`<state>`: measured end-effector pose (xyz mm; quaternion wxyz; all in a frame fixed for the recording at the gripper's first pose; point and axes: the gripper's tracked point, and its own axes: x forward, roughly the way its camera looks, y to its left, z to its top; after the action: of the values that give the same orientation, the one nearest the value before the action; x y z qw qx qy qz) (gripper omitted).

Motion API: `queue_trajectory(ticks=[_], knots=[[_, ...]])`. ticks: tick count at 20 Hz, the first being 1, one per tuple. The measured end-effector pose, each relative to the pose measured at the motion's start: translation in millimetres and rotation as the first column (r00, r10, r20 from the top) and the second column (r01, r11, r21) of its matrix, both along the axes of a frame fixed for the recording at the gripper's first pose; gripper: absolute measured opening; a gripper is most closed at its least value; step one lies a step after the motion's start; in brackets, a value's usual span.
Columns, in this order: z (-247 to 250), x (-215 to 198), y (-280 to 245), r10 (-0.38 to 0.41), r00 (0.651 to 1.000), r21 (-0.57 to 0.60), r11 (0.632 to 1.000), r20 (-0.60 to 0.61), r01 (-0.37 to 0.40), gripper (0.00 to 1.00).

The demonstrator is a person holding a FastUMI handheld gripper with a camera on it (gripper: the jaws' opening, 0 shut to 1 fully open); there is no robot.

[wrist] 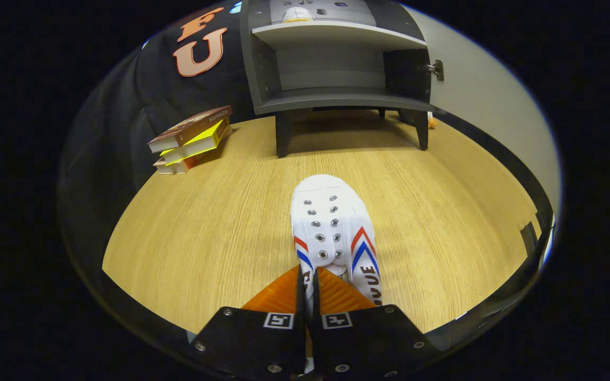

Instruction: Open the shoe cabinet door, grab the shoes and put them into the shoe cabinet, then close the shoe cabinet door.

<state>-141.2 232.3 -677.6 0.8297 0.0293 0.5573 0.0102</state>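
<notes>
A white canvas shoe (332,225) with metal eyelets and red and blue chevrons points away from me toward the cabinet. My gripper (309,275) is shut on the shoe's heel-side collar, both fingers pressing a thin edge of it. Whether the shoe rests on the wooden floor (220,222) or hangs just above it I cannot tell. Beyond it stands the grey shoe cabinet (337,98) on short dark legs. Its door (487,95) is swung open to the right on a metal hinge (436,69). The lower compartment has nothing in it.
A stack of three books (191,140) lies on the floor left of the cabinet, against the black cloth wall. A white round object (297,15) sits on the cabinet's upper shelf. A small orange thing (432,123) lies behind the right cabinet leg.
</notes>
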Motion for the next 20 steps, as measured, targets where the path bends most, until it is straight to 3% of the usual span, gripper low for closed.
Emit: queue_trajectory(ticks=[1, 8, 16, 18, 20], knots=[[0, 2, 4, 0.007, 1.0, 0.009, 1.0, -0.023, -0.007, 0.02], [39, 35, 6, 0.016, 1.0, 0.059, 0.998, -0.013, -0.015, 0.01], [125, 71, -29, 0.028, 0.996, 0.088, 0.996, 0.086, -0.035, 0.0], [148, 92, -36, 0.006, 0.991, 0.107, 0.994, 0.131, -0.02, 0.0], [166, 106, -37, -0.066, 0.987, 0.184, 0.982, 0.147, 0.038, 0.0]])
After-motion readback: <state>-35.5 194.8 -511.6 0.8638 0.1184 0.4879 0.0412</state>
